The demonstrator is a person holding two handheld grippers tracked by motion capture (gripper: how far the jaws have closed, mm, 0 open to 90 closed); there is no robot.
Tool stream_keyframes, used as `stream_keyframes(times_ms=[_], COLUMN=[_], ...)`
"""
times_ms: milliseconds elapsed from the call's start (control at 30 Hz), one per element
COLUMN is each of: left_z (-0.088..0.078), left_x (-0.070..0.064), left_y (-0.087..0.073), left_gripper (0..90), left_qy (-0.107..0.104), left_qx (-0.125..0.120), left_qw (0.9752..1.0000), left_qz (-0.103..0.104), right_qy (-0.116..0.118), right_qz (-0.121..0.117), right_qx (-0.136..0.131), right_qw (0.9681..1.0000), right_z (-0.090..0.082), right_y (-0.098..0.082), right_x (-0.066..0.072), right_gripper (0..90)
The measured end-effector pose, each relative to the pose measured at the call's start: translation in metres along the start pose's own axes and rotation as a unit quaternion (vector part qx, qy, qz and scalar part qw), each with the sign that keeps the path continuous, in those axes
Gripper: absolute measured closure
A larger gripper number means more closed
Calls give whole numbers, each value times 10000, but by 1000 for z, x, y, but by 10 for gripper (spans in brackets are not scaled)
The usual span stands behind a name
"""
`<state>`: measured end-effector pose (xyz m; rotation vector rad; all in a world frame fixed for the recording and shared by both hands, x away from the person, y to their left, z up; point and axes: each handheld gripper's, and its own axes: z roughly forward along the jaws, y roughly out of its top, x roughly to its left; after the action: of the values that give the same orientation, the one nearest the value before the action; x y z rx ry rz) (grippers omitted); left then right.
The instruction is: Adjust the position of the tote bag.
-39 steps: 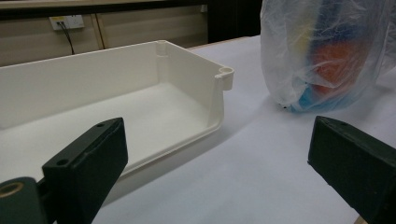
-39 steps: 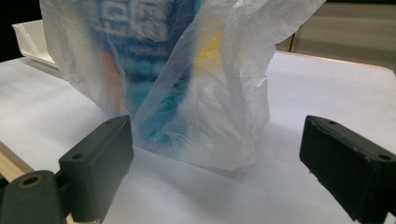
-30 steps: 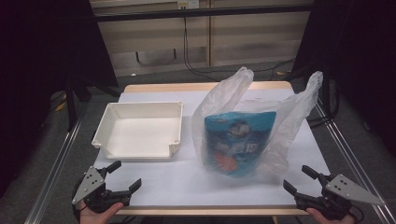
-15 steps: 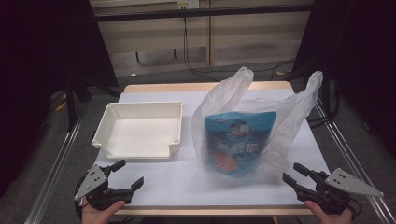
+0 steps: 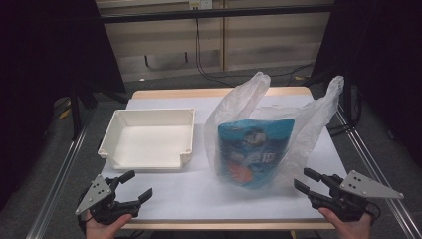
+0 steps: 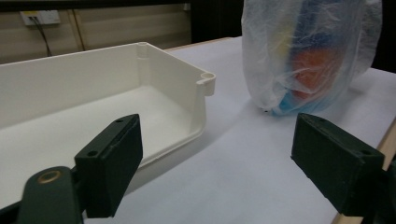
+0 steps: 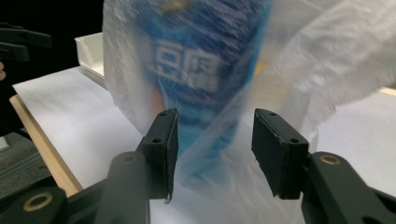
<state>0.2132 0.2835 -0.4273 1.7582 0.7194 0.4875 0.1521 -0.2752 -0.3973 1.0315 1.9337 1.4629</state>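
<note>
Dark curtains and a pale panelled wall close off the far side, and a white-covered worktop (image 5: 169, 196) with a wooden rim sits in front of me. On its left half, toward the far edge, rests a shallow white tray (image 5: 149, 137), its low front wall facing the near edge. On the right half stands a thin translucent plastic bag (image 5: 303, 124), upright, both handles raised, with a blue snack packet (image 5: 254, 149) inside it showing orange near its base. Tray and bag stand just beside each other with a strip of bare cover between them.

My left claw (image 5: 130, 188) is held low over the near left corner, my hand (image 5: 102, 229) coming in from the near edge, its jaws angled toward the tray's front corner. They stand wide apart, having just been closing a little, with nothing between them; in the left gripper view the tray's corner and the bag's base lie beyond the pads.

My right claw (image 5: 309, 180) sits at the near right corner, held level and aimed at the bag's lower right side. Its jaws have just been closing and now stand about half apart. In the right gripper view, the bag's film and blurred packet lie between the pads (image 7: 161, 140); I cannot tell whether either pad touches the film.
</note>
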Motion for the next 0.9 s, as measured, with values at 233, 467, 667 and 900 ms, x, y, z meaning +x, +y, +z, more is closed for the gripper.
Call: stream_keyframes(times_ms=[233, 467, 667, 900], left_z=[22, 40, 47, 57], left_x=[1, 1, 3, -5], left_y=[16, 28, 43, 30], left_gripper=[171, 171, 171, 171], left_qy=[-36, -286, -343, -629], left_qx=[-127, -33, -108, 70], left_qw=[9999, 9993, 9992, 9978], left_qz=[49, 227, 182, 208], right_qy=[280, 508, 660, 681], right_qz=[-106, -172, -308, -318], right_qx=[8, -66, -148, -333], right_qw=[9995, 9985, 9972, 9966], right_z=[19, 20, 23, 24], right_y=[13, 30, 53, 74], right_x=[2, 3, -1, -7], right_gripper=[571, 578, 564, 557])
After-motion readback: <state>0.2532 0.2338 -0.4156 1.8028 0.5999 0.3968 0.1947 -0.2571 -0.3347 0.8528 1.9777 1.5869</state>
